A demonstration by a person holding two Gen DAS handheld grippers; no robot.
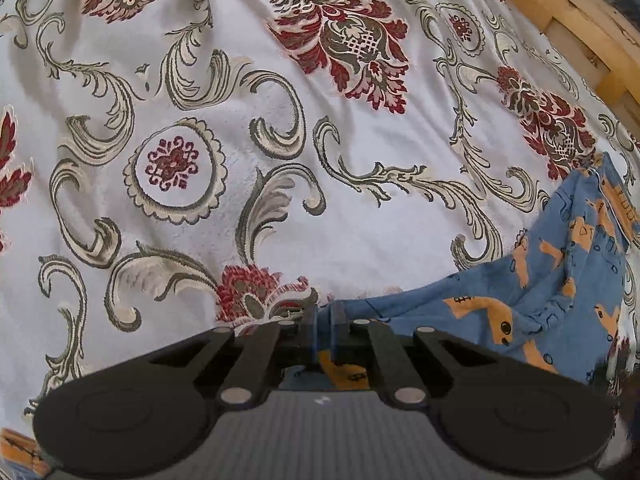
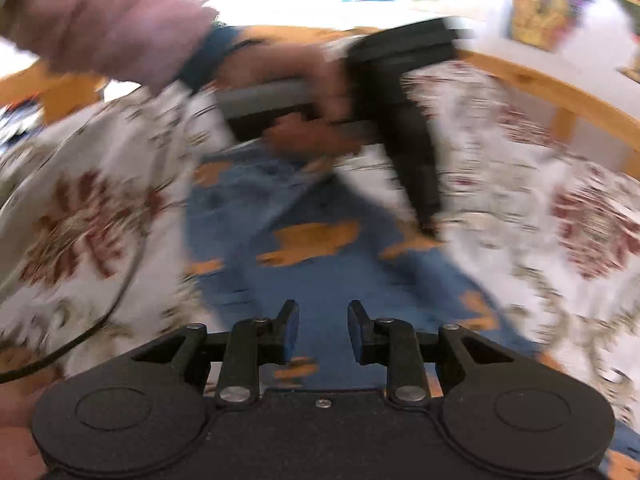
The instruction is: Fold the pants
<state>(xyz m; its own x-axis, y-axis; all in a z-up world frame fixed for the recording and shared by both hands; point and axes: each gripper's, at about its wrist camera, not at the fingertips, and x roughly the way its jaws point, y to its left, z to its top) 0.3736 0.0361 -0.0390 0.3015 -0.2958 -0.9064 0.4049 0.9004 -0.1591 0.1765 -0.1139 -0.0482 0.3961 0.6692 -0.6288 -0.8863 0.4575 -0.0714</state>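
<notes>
Below me, blue pants (image 2: 320,264) lie spread on floral bedspread (image 1: 280,208). My left gripper (image 1: 324,312) fingers clenched on pants edge. My right gripper (image 2: 323,332) fingers apart, hovering above pants.

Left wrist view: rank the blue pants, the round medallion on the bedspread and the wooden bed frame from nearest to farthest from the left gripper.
1. Blue pants: clamped in the left gripper, trailing right.
2. Round medallion: on the bedspread, ahead and left.
3. Wooden bed frame: far upper right, beyond the bedspread.
</notes>
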